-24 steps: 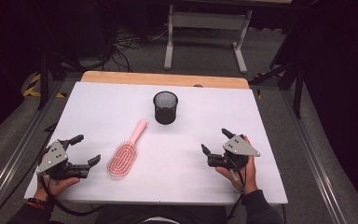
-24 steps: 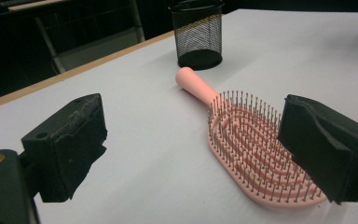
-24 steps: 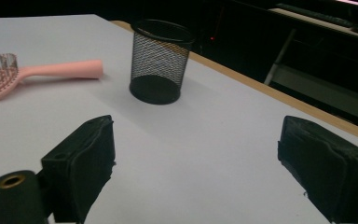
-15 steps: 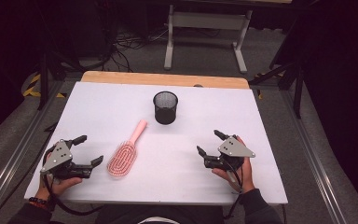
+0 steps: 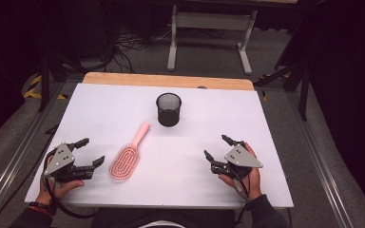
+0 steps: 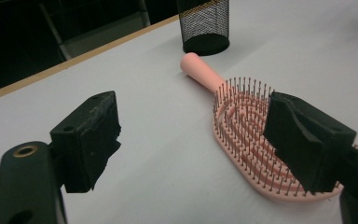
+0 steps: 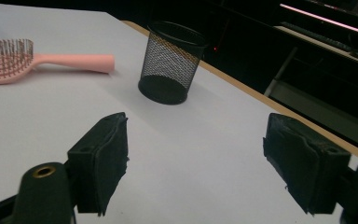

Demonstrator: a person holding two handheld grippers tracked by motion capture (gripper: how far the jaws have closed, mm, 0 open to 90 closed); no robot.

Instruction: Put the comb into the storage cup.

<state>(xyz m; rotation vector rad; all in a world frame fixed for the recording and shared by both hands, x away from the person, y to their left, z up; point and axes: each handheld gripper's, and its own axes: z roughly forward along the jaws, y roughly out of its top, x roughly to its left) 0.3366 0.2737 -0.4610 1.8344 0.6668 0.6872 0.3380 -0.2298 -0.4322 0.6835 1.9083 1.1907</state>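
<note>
Right gripper (image 5: 217, 149) has edged nearer mesh cup (image 5: 168, 109) (upright).

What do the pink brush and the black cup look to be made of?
Pink hairbrush: probably moulded plastic, matte and smooth, its open slotted head and handle one piece; the thin dark pins look like metal or stiff nylon, hard to tell which. Black cup: fine wire mesh, likely painted metal, see-through walls with a solid rim and base.

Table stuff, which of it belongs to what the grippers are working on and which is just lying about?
In the job:
pink hairbrush, bristles up, nearest the open left gripper
black mesh cup, upright beyond the handle, probably

Lying about:
grey metal stand on the floor behind
cables on the floor
</note>
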